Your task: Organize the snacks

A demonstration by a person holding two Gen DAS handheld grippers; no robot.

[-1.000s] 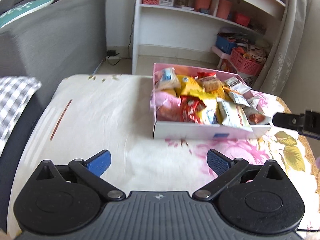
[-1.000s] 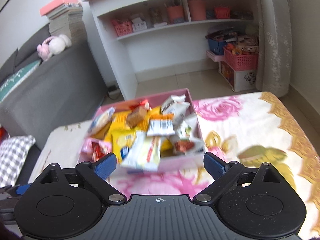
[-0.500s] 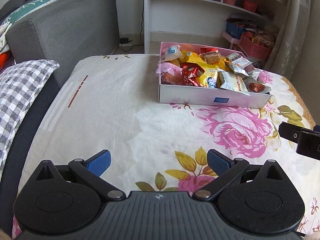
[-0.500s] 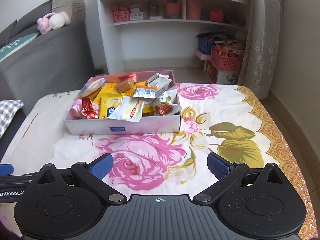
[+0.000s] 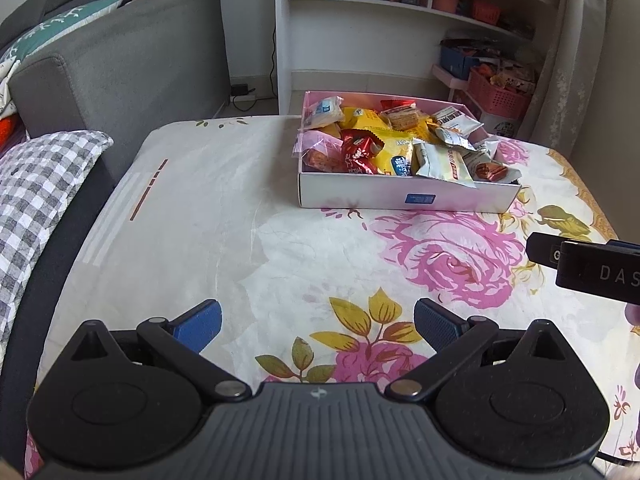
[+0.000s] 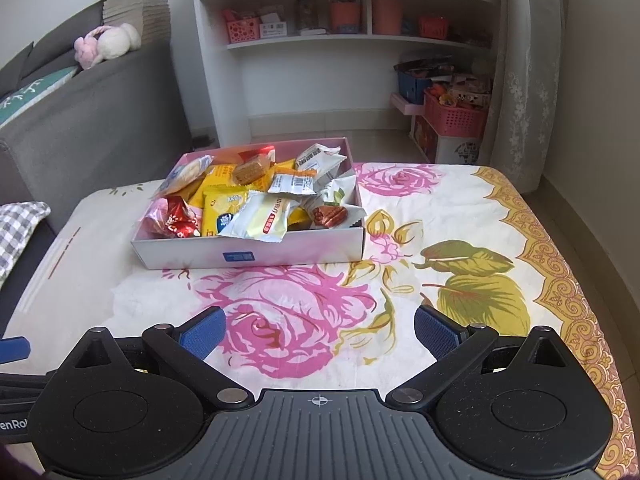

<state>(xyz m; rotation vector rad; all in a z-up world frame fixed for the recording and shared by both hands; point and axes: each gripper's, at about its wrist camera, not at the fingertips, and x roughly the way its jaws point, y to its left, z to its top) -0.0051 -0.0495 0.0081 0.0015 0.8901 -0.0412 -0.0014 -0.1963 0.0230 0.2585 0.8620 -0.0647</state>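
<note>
Two grippers: left gripper and right gripper – blue-padded jaws spread wide, grasping nothing, above the flower-printed tablecloth.
Snacks: assorted wrapped packets heaped in the shallow pink-and-white cardboard box – at the cloth's far side, well apart from both.
Backdrop: white open shelving unit, grey fabric sofa.

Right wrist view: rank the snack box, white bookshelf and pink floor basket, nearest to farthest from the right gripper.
From the right gripper:
1. Snack box, ahead and slightly left on the floral cloth.
2. Pink floor basket, off the table, far right.
3. White bookshelf, against the back wall.
</note>
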